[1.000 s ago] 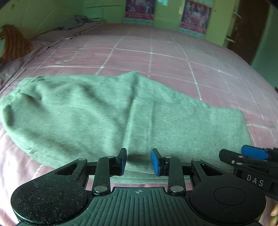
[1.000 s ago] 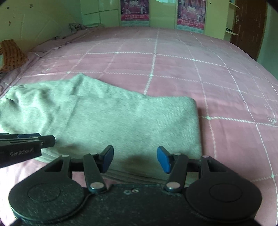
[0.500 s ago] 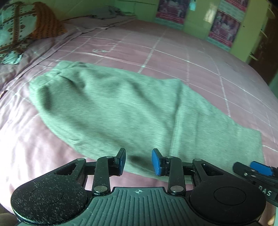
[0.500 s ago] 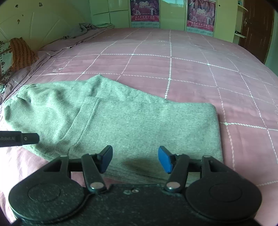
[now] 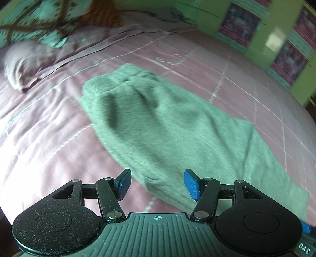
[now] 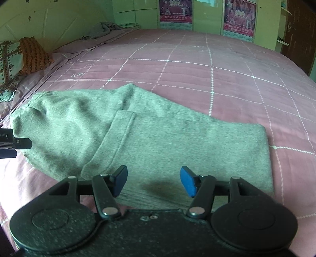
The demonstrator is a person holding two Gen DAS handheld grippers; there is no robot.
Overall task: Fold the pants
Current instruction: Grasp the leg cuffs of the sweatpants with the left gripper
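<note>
Swung toward the waistband, the left gripper (image 5: 157, 182) has just been opening, empty, the right gripper (image 6: 154, 180) gaping empty over half-folded grey sweatpants (image 6: 158, 138), so next comes seizing the waistband to fold across.

One pair of grey pants (image 6: 150, 138) lies on one bed (image 6: 227, 59) under a pink checked cover; two claws show, the left claw (image 5: 157, 183) and the right claw (image 6: 154, 180), each with two blue pads. Two posters (image 6: 175, 10) hang on the far wall; two patterned pillows (image 6: 11, 59) sit at the bed's head, one teal and one orange; one crumpled grey cloth (image 6: 106, 27) lies at the far corner.
</note>
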